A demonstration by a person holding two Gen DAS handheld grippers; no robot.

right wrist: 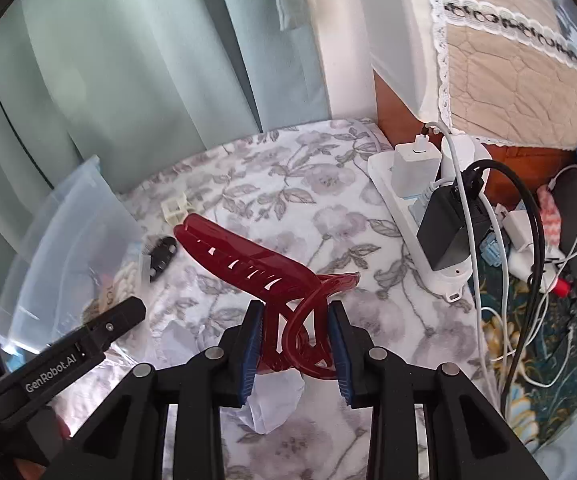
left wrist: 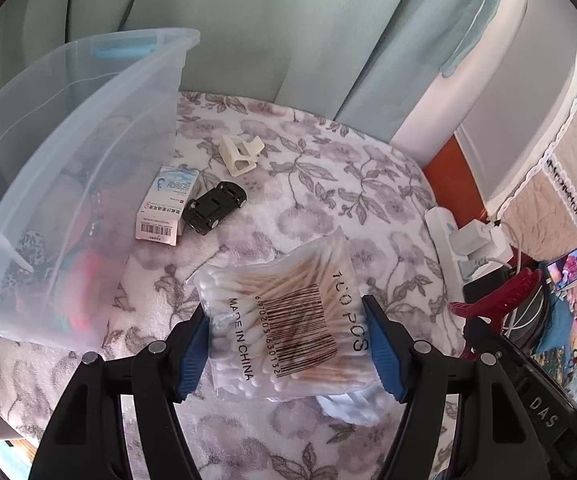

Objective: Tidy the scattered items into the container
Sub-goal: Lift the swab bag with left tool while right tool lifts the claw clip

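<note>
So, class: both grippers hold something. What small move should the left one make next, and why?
Probably carry the bag of cotton swabs left, over the clear plastic bin, then release. The left gripper already clamps the bag, and the bin sits open just to its left.

Your grippers are black with blue pads [left wrist: 192, 354]. You hold a clear bag of cotton swabs [left wrist: 288, 320], white tips on tan sticks, with black print, and a glossy dark red hair claw [right wrist: 248, 264]. The blanket [left wrist: 328, 184] is white with grey flowers. The container [left wrist: 68, 128] is translucent pale blue. Nearby: a black toy car [left wrist: 214, 206], a cream clip [left wrist: 240, 154].
</note>
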